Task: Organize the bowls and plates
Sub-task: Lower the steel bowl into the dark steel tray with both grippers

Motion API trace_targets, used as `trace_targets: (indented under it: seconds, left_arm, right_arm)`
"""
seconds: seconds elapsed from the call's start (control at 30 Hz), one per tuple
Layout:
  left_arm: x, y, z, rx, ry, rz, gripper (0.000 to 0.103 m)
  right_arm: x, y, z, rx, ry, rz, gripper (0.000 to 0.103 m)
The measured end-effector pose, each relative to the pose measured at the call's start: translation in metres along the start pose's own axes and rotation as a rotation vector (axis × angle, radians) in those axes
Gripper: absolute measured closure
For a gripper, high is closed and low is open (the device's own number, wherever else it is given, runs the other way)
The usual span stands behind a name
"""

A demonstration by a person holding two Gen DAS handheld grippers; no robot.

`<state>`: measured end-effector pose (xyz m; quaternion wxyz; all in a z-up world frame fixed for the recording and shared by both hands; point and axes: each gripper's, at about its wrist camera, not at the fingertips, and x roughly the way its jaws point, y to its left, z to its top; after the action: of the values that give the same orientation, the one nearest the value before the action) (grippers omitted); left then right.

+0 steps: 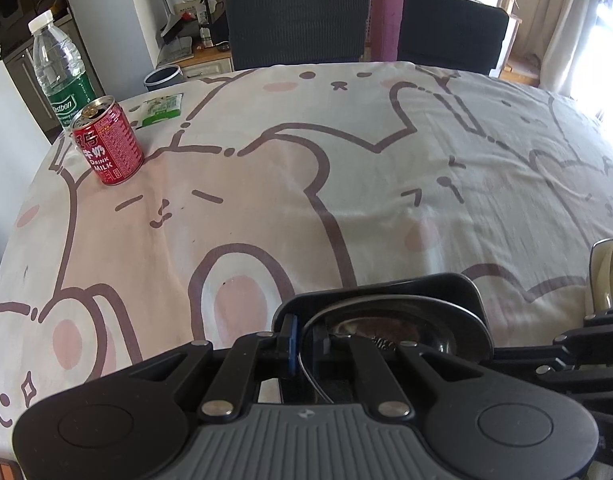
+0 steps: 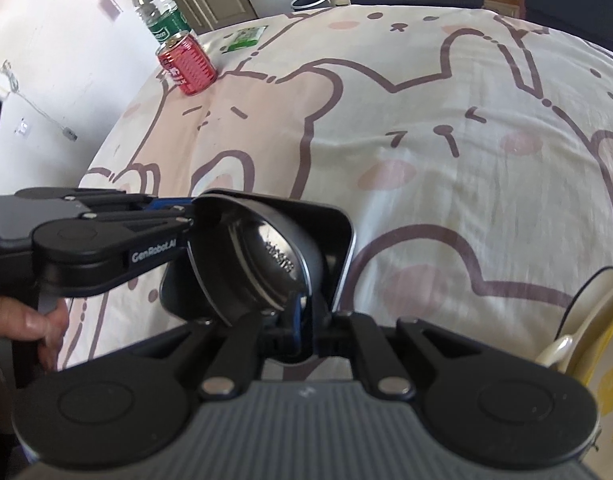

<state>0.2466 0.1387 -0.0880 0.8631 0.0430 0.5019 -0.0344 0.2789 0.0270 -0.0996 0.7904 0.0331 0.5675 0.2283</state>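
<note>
At the far left of my desk (image 1: 266,208), which is draped in a pink and cream cartoon-animal cloth, a clear plastic water bottle with a green label (image 1: 60,68) stands behind a red drink-milk can (image 1: 108,144), with a small green packet (image 1: 162,110) lying just beside them. My left tool (image 1: 306,344) is pinching the rim of a shiny steel bowl (image 1: 386,328), its blue pads nearly pressed together on the thin edge. The bowl is tilted on its side inside a dark rectangular tray (image 2: 338,248), both raised off the cloth. My right tool (image 2: 302,328) pinches the bowl's near rim from below. At the right edge sit cream and yellow dishes (image 2: 594,320). Two dark chairs (image 1: 298,20) stand beyond the desk.
</note>
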Motion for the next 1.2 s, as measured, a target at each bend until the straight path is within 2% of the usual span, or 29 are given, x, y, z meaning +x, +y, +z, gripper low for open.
trace_targets:
  seconds: [0.13, 0.3, 0.47, 0.6, 0.73, 0.83, 1.03, 1.2]
  left_arm:
    - [-0.001, 0.001, -0.001, -0.003, -0.001, -0.005, 0.093]
    - [-0.008, 0.007, -0.001, -0.025, -0.026, -0.020, 0.092]
    - [-0.019, 0.013, -0.003, -0.045, -0.039, -0.049, 0.092]
    - [-0.024, 0.017, -0.011, -0.038, -0.021, -0.054, 0.092]
    - [-0.025, 0.021, -0.021, -0.014, 0.016, -0.055, 0.092]
    - [-0.022, 0.023, -0.028, 0.004, 0.047, -0.043, 0.091]
    - [-0.018, 0.021, -0.029, 0.016, 0.063, -0.043, 0.089]
    - [-0.011, 0.015, -0.026, 0.034, 0.080, -0.044, 0.091]
  right_arm:
    - [-0.009, 0.001, 0.002, -0.021, -0.017, 0.013, 0.084]
    - [-0.025, -0.005, 0.005, -0.011, -0.066, 0.023, 0.084]
    - [-0.020, -0.016, 0.002, 0.009, -0.035, -0.034, 0.084]
    - [-0.016, -0.020, 0.002, 0.022, -0.028, -0.039, 0.084]
    - [-0.016, -0.023, 0.006, 0.037, -0.053, -0.032, 0.084]
    - [-0.013, -0.021, 0.011, 0.024, -0.085, -0.059, 0.084]
    - [0.000, -0.015, 0.020, 0.014, -0.080, -0.064, 0.084]
    - [0.010, -0.010, 0.023, 0.001, -0.090, -0.122, 0.084]
